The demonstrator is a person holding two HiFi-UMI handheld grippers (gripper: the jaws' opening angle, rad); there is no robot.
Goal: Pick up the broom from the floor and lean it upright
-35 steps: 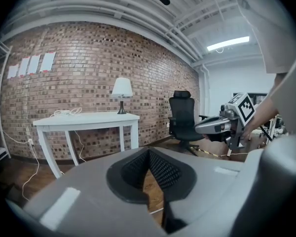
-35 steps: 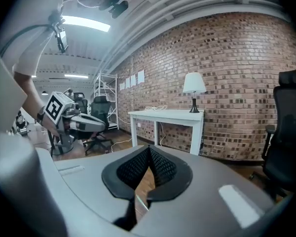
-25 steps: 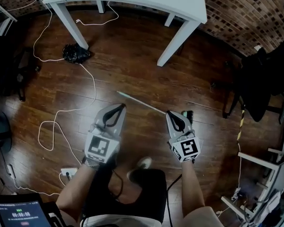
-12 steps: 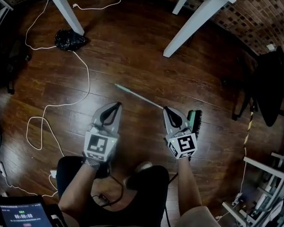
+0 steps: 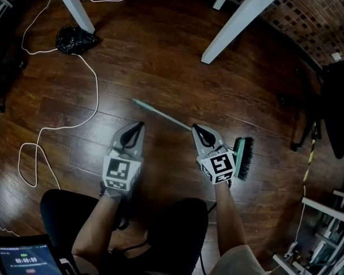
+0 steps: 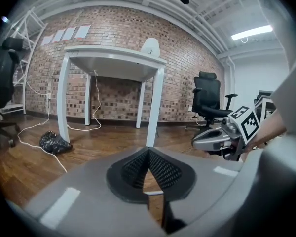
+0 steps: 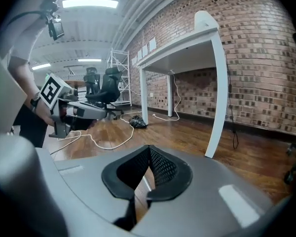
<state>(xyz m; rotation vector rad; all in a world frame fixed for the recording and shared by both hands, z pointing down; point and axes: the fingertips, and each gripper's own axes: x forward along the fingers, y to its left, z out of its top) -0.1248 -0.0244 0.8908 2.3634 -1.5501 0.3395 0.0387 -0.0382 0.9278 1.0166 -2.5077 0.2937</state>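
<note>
The broom lies flat on the dark wood floor. Its pale green handle (image 5: 160, 114) runs from the upper left down to the black-bristled brush head (image 5: 243, 158) at the right. My right gripper (image 5: 195, 127) is shut and empty, its tip over the handle where it slips out of sight beneath it. My left gripper (image 5: 139, 125) is shut too, just left of the handle and holding nothing. In the left gripper view the jaws (image 6: 148, 151) meet at the tip and the right gripper (image 6: 214, 139) shows alongside. In the right gripper view the jaws (image 7: 149, 147) are together.
A white table's legs (image 5: 241, 16) stand ahead by the brick wall. A black bag (image 5: 74, 39) and a long white cable (image 5: 89, 90) lie at the left. A dark office chair (image 5: 338, 96) and a shelf frame (image 5: 327, 211) stand at the right.
Both grippers have dropped towards the floor, still shut. The broom looks closer, and its brush head shows fully beside the right gripper.
</note>
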